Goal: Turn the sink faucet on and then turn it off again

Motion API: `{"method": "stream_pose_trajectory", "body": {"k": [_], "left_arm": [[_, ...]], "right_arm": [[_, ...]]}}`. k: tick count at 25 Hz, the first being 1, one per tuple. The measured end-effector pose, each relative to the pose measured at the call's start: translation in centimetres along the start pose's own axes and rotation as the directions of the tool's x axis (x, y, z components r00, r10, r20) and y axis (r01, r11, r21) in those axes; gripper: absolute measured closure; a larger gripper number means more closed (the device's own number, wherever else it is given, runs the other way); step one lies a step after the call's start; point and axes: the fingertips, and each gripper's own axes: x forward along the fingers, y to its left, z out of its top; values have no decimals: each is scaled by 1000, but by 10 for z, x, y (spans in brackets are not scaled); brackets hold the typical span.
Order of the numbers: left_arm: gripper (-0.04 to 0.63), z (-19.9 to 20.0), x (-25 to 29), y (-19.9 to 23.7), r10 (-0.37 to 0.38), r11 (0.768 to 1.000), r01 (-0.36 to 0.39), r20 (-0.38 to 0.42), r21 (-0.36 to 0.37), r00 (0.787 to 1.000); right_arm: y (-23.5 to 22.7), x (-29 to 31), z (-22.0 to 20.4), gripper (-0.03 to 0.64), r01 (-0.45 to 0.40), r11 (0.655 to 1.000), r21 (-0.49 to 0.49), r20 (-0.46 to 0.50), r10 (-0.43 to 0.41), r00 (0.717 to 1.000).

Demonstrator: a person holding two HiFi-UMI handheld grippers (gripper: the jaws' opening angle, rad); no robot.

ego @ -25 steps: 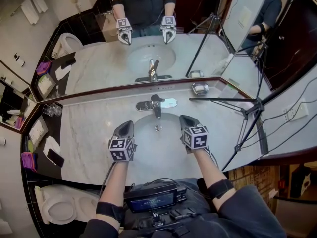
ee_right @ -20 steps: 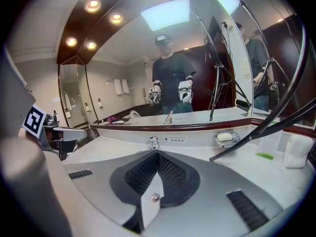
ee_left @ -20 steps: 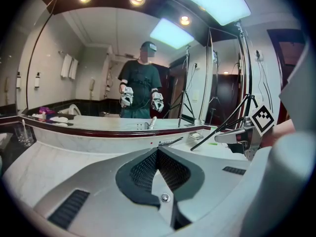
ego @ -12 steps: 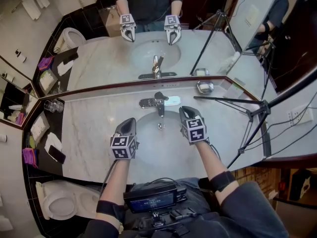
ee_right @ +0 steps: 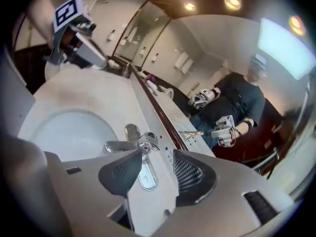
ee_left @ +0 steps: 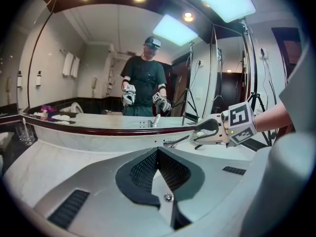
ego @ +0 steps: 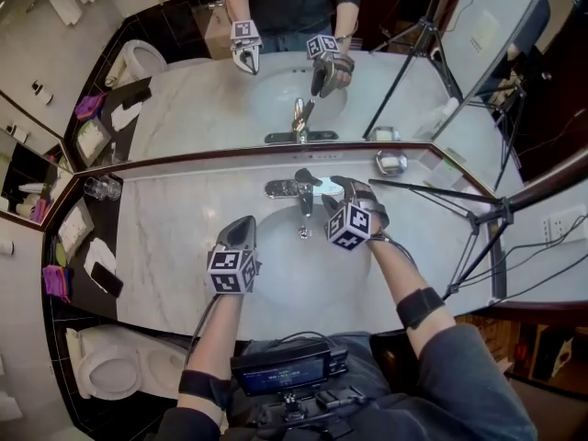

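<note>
A chrome faucet (ego: 299,189) stands on its plate behind the white basin (ego: 280,255). My right gripper (ego: 329,200) has rolled onto its side and points at the faucet from the right. Its jaws have just been opening and now stand wide. In the right gripper view the faucet handle (ee_right: 146,142) sits just beyond the tips of the right gripper (ee_right: 156,152), with no pad touching it. My left gripper (ego: 244,224) hovers over the basin's left rim, shut and empty. In its own view the left gripper (ee_left: 157,150) shows closed pads, with the right gripper (ee_left: 211,130) ahead.
A wall mirror runs behind the counter. A metal soap dish (ego: 392,162) sits at the back right and a black tripod (ego: 464,211) leans across the right counter. At the left are drinking glasses (ego: 103,187), a phone (ego: 103,281) and a toilet (ego: 110,375).
My right gripper has moved forward and left to the faucet, rolled onto its side and opened its jaws. The left gripper has stayed put.
</note>
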Motion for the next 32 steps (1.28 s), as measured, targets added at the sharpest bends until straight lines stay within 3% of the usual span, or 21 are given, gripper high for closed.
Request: {"method": "stream_pose_trajectory", "body": {"k": [4, 10, 15, 22, 32], "left_arm": [[592, -1, 2, 2, 2, 1000, -2, -4, 0, 1000], [592, -5, 4, 7, 10, 1000, -10, -16, -5, 1000], [592, -9, 6, 8, 11, 1000, -12, -24, -9, 1000], [593, -19, 10, 6, 4, 1000, -5, -42, -21, 999], [592, -17, 16, 1, -14, 1000, 13, -45, -19, 999]], "right_arm": [[7, 20, 5, 374, -35, 957, -289, -49, 22, 999], [25, 43, 2, 376, -120, 852, -509, -94, 84, 992], [32, 49, -3, 411, -146, 823, -549, -113, 100, 989], [32, 52, -12, 417, -113, 803, -585, -137, 39, 990], [42, 50, -25, 423, -115, 814, -570, -159, 28, 987]]}}
